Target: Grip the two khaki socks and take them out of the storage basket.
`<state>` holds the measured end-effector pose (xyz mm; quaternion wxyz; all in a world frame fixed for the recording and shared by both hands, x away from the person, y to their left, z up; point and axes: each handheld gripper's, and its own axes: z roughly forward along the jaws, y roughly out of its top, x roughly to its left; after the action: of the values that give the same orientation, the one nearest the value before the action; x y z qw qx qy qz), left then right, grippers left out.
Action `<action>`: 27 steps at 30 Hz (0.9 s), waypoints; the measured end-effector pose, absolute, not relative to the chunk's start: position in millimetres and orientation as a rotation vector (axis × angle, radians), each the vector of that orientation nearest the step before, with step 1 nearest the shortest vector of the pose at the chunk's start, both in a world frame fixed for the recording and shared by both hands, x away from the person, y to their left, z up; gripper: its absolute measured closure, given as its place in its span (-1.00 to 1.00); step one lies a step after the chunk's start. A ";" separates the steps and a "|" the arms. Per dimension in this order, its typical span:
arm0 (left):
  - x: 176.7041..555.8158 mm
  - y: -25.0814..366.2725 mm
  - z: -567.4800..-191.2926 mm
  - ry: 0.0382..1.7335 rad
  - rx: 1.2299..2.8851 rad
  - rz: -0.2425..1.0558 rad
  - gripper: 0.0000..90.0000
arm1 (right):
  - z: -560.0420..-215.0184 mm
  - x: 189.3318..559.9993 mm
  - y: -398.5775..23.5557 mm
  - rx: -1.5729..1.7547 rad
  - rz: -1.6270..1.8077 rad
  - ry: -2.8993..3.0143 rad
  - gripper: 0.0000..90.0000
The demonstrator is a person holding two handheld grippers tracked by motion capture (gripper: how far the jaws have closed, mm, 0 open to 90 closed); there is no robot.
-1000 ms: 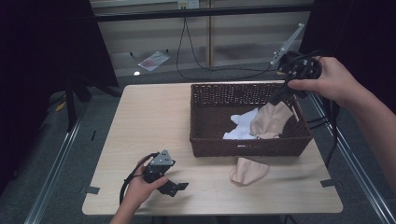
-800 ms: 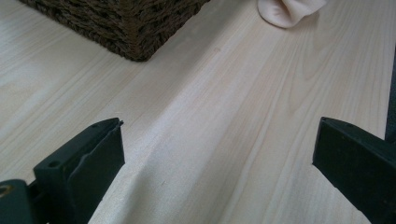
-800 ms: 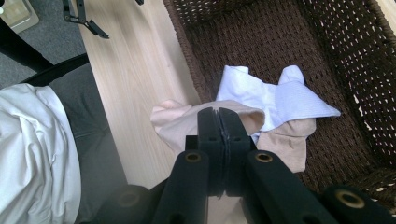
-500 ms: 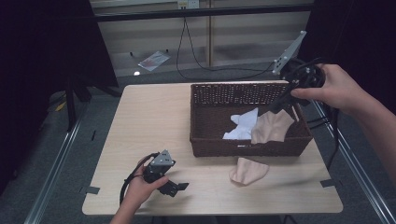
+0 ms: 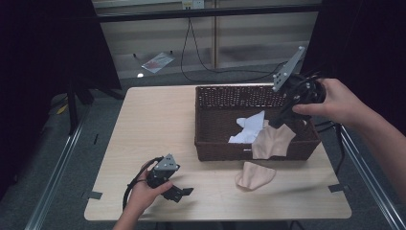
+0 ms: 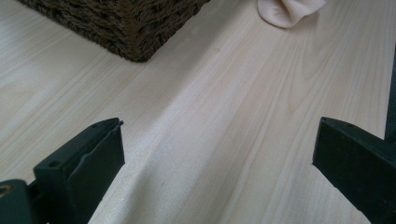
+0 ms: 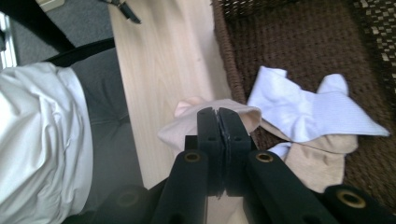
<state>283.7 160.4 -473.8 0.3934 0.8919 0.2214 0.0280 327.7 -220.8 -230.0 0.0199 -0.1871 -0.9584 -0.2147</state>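
- Right tool (image 5: 279, 120) is in my right hand (image 5: 335, 101), raised over the right end of the wicker basket (image 5: 225, 143), with its black jaws pointing down and left.
- Its jaws are pressed together on the upper edge of a beige sock (image 5: 273, 141); in the right gripper view the cloth (image 7: 187, 126) bulges out on both sides of the closed tips (image 7: 218, 122).
- That beige sock is soft, plain and creased, and it drapes from the jaws down over the basket's front wall (its lower end hangs outside the rim, above the desk).
- A white sock (image 5: 249, 128) lies crumpled on the basket floor, just left of the beige one; the right gripper view shows its fine ribbed knit (image 7: 313, 114) lying over more beige cloth.
- A second beige sock (image 5: 253, 175) lies bunched on the desk (image 5: 158, 120) just in front of the basket, apart from the held one.
- My left tool (image 5: 179, 192) rests low on the desk near its front left edge, in my left hand (image 5: 143, 191), with its cable looping beside my wrist.
- Its jaws stand wide apart with nothing between them; the left gripper view (image 6: 215, 154) looks across bare wood grain toward a corner of the basket (image 6: 130, 28) and the loose sock (image 6: 289, 11).
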 end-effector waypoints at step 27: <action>283.5 160.5 -473.8 0.564 2.260 0.072 -0.96 | -286.8 322.3 -201.2 -0.495 -0.650 -2.929 0.97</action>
<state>283.5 160.5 -473.8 0.3946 0.8911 0.2223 0.0282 322.3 -201.2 -286.8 0.0501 -0.1627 -0.9620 -0.2134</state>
